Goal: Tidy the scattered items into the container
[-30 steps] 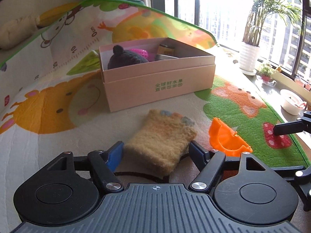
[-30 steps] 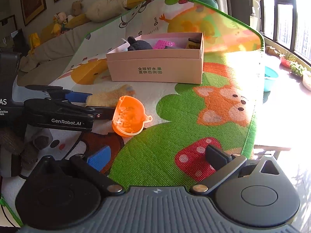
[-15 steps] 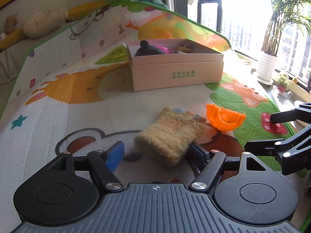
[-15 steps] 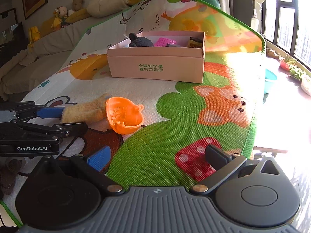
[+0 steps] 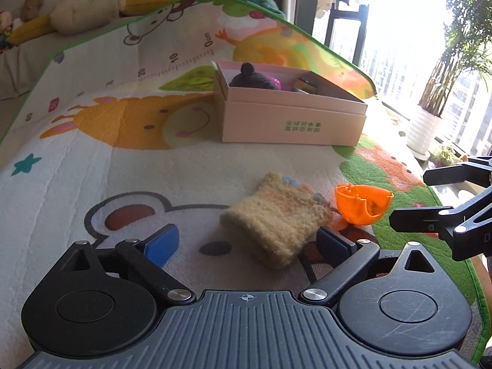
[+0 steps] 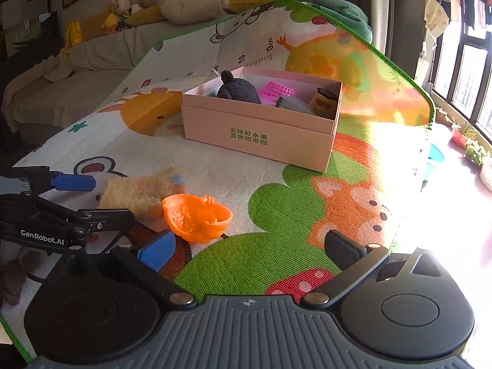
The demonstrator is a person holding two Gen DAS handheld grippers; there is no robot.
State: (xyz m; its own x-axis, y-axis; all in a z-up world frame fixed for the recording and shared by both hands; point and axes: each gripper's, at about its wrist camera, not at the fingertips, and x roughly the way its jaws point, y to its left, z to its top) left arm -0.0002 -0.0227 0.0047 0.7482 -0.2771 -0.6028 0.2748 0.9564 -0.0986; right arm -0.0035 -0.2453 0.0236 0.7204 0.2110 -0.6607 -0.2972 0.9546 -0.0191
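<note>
The left gripper has just been opened wide beside the mitten; the right gripper is held wide, empty.

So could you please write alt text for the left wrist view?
The left gripper is open over a fuzzy yellow mitten on a cartoon play mat, its jaws having just been opening. An orange toy lies beside it, a pink box behind.
</note>
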